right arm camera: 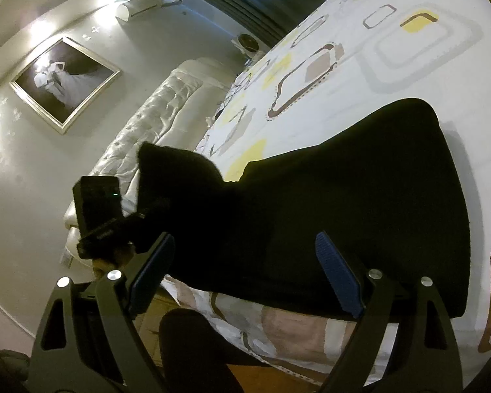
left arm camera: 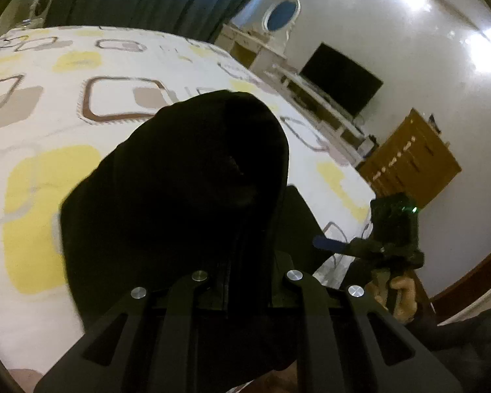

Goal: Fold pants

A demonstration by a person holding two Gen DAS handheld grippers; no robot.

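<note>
A: Report the location of the pants (right arm camera: 360, 203).

B: The black pants lie on the bed (right arm camera: 409, 75), on its patterned white, yellow and brown cover, close to the bed's near edge. One end is lifted off the cover toward the headboard (right arm camera: 167, 111) side; the rest lies flat.

A: Status of the left gripper (left arm camera: 242, 262)?

B: Fingers drawn close together, clamped on a bunched fold of the pants. In the left wrist view the dark cloth rises directly between the finger linkages and hides the pads. In the right wrist view the same gripper sits at the raised end of the garment, gripping it.

A: Status of the right gripper (right arm camera: 245, 268)?

B: Fingers spread wide apart — the blue pads (right arm camera: 338, 275) are both exposed, with nothing between them. It hovers at the bed's near edge, just over the flat part of the pants; whether the pads touch the cloth cannot be determined.

A: Surroundings?

B: A dark television (left arm camera: 342, 91) on a white cabinet and a framed picture (right arm camera: 65, 82) on the wall — both well apart from the bed.
</note>
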